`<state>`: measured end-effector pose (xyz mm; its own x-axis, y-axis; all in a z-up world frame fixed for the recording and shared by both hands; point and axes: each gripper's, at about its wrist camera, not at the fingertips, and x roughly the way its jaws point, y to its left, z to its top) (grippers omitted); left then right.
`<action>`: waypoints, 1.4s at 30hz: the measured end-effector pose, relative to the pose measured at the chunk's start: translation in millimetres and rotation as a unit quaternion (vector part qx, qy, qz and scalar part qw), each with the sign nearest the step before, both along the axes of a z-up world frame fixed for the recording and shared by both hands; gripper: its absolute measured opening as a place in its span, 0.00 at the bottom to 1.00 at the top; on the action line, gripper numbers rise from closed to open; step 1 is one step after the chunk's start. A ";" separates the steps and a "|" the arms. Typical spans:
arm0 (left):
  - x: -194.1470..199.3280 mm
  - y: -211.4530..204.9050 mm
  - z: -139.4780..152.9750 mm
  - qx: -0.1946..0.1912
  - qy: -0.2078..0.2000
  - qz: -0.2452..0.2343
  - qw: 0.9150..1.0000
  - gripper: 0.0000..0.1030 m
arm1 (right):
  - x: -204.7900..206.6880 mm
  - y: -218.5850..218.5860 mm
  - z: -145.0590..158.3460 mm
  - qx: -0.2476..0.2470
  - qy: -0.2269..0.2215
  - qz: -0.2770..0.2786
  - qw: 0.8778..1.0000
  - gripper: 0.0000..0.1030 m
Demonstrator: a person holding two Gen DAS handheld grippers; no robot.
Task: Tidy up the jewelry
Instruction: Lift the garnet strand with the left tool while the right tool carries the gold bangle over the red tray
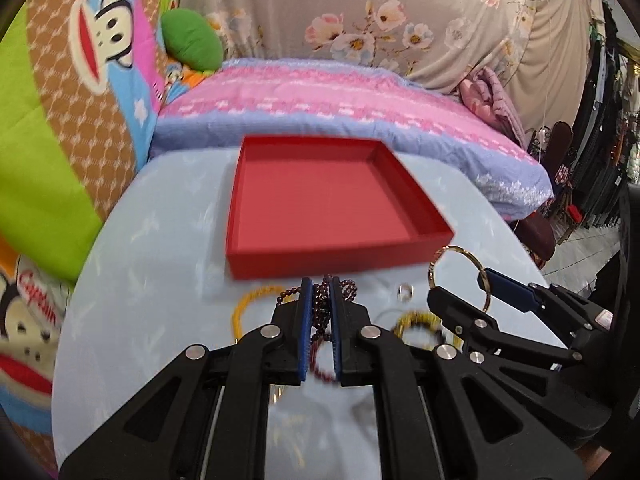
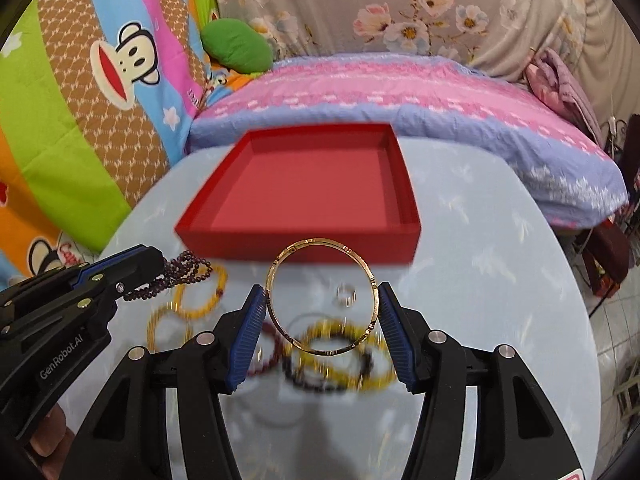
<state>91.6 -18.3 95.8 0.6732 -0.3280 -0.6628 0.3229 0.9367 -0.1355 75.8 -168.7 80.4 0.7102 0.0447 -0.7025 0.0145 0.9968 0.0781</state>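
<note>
Left wrist view shows me my left gripper (image 1: 320,292) with its fingers (image 1: 306,320) squeezed nearly together on a dark red bead strand (image 1: 320,312), which loops out on both sides of the blue pads. Just beyond the fingertips sits the red tray (image 1: 320,200), open and bare inside, on the pale blue table (image 1: 160,280). Nearer to me than the tray, a yellow bead bracelet (image 1: 250,304) and a small silver ring (image 1: 405,292) lie on the table, both blurred.

From the right wrist view, my right gripper (image 2: 322,300) has its fingers (image 2: 250,332) set against opposite sides of a gold bangle (image 2: 322,296), gripping it upright; the bangle's top edge overlaps the tray's (image 2: 304,196) near wall in the picture. Between the tray and me, under the bangle, lies a blurred heap of yellow, dark and red bead bracelets (image 2: 340,360). To the tray's near left, the left gripper (image 2: 132,268) holds the bead strand (image 2: 184,272) clear of the table (image 2: 500,280). Behind the tray a pink and blue bed (image 2: 400,92) runs across.
</note>
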 end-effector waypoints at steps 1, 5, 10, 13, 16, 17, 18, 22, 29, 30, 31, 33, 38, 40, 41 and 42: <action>11.6 -3.5 4.9 0.002 -0.007 -0.002 1.000 0.08 | 13.3 -3.9 5.4 0.005 -0.002 0.001 1.000 0.53; 59.2 -13.1 15.1 0.005 -0.019 -0.005 1.000 0.08 | 69.9 -17.1 18.1 0.002 -0.008 -0.004 1.000 0.53; 133.2 -28.7 13.7 0.016 -0.014 -0.006 1.000 0.08 | 140.7 -25.5 17.0 -0.003 0.012 -0.004 1.000 0.53; 173.9 -37.8 5.2 0.021 0.002 -0.008 1.000 0.08 | 181.6 -29.0 10.3 -0.006 0.031 -0.004 0.999 0.53; 205.4 -46.5 -8.0 0.035 0.013 -0.005 0.999 0.08 | 218.6 -33.1 -0.3 -0.004 0.056 -0.005 0.998 0.53; 212.5 -47.1 -11.4 0.036 0.018 -0.005 0.999 0.08 | 229.1 -34.3 -4.7 -0.002 0.065 -0.006 0.998 0.53; 222.1 -48.6 -15.7 0.034 0.025 -0.007 0.999 0.08 | 237.3 -34.9 -9.1 -0.001 0.072 -0.005 0.997 0.53; 249.2 -51.4 -33.5 0.040 0.050 0.001 0.998 0.08 | 261.2 -33.5 -25.4 -0.008 0.096 -0.005 0.995 0.53; 265.8 -53.5 -49.0 0.037 0.076 0.003 0.996 0.08 | 275.8 -28.2 -40.8 -0.018 0.113 -0.008 0.993 0.54; 266.9 -52.9 -49.9 0.035 0.078 0.003 0.996 0.08 | 278.2 -27.9 -42.0 -0.017 0.115 -0.009 0.993 0.54; 268.0 -52.0 -50.5 0.035 0.080 0.005 0.996 0.08 | 279.2 -27.8 -43.8 -0.016 0.117 -0.009 0.993 0.54; 270.4 -54.1 -50.9 0.038 0.082 0.007 0.996 0.08 | 280.4 -27.3 -47.1 -0.013 0.123 -0.010 0.992 0.54; 269.2 -57.5 -50.5 0.052 0.073 0.013 0.996 0.09 | 277.8 -25.7 -47.5 -0.022 0.118 -0.014 0.993 0.54; 270.4 -56.3 -51.7 0.052 0.076 0.018 0.996 0.11 | 277.2 -25.6 -47.8 -0.025 0.117 -0.016 0.993 0.54; 271.3 -54.9 -52.4 0.052 0.078 0.020 0.995 0.13 | 277.2 -26.3 -48.5 -0.024 0.117 -0.016 0.993 0.54; 271.7 -53.6 -53.1 0.050 0.081 0.023 0.995 0.14 | 277.0 -26.5 -49.3 -0.024 0.118 -0.017 0.993 0.55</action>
